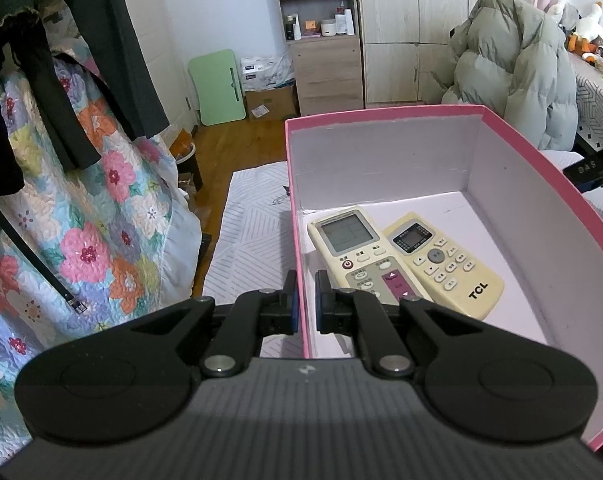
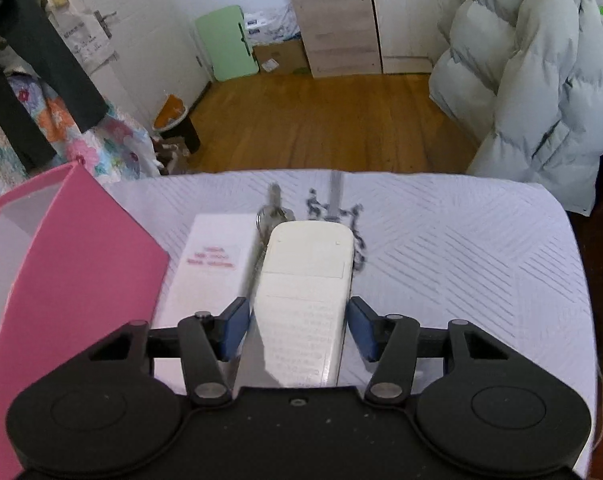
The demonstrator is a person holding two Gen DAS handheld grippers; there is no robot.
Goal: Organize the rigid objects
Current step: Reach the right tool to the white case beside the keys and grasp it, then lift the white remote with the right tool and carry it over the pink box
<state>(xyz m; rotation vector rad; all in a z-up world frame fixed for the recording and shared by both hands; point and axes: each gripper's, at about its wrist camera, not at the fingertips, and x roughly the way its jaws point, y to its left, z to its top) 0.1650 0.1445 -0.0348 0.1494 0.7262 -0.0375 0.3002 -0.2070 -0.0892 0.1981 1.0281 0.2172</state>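
Cream remote (image 1: 445,264) in pink box (image 1: 381,114) reads "TCL".

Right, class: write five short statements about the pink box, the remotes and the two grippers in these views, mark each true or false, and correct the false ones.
1. Two remotes lie inside the pink box. True: the grey-screen remote and the TCL remote.
2. The left gripper clamps the box wall. True.
3. The right gripper is empty. False: a white remote sits between its jaws, which stand apart on either side of it.
4. The white remote lies face up. False: its plain back shows.
5. A white card lies between the box and the white remote. True.
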